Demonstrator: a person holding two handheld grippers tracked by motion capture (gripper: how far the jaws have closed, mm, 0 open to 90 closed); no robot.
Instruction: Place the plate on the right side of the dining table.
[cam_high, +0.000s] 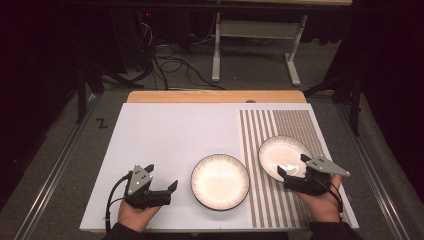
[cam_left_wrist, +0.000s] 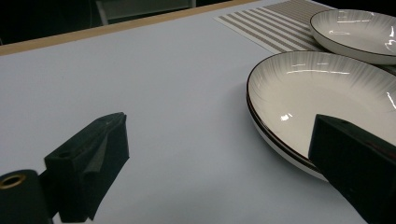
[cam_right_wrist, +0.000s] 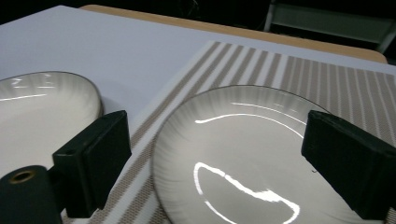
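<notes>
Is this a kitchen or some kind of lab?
Probably a lab or recording setup, not a kitchen: two bowls on a white tabletop, handheld grippers, loose cables on a grey floor.

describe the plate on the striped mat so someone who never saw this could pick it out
Start at the white table and go to the striped mat on its right side. The plate on the mat is white with a dark rim, just ahead of the right tool. Its twin, the other plate, sits on bare white board mid-table.
</notes>
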